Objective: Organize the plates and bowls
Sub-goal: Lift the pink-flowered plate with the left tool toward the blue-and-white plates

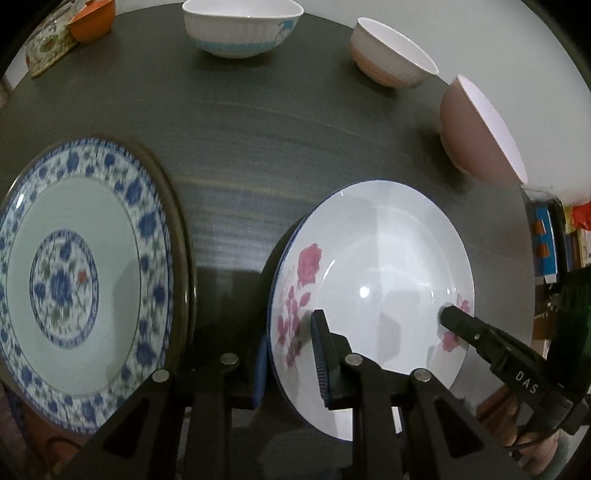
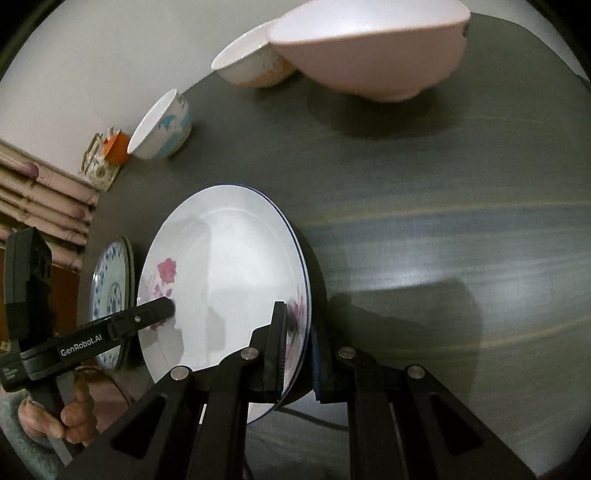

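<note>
A white plate with pink roses [image 1: 373, 258] [image 2: 229, 266] is carried between both grippers just above the dark table [image 1: 258, 147], where it casts a shadow. My left gripper [image 1: 288, 343] is shut on its left rim, one finger on top and the blue pad underneath. My right gripper [image 2: 297, 332] is shut on the opposite rim. Each gripper also shows in the other's view: the right gripper [image 1: 448, 315] and the left gripper [image 2: 166, 306]. A blue floral plate [image 1: 74, 280] [image 2: 110, 295] lies on the table to the left of the held plate.
Along the far edge stand a white bowl with blue print [image 1: 240, 29] [image 2: 162, 125], a white-and-pink bowl [image 1: 391, 55] [image 2: 251, 62] and a pink bowl [image 1: 476, 125] [image 2: 369, 48]. An orange bowl [image 1: 92, 22] and a patterned box [image 1: 48, 48] sit far left. A hand [image 2: 74, 413] holds the left gripper.
</note>
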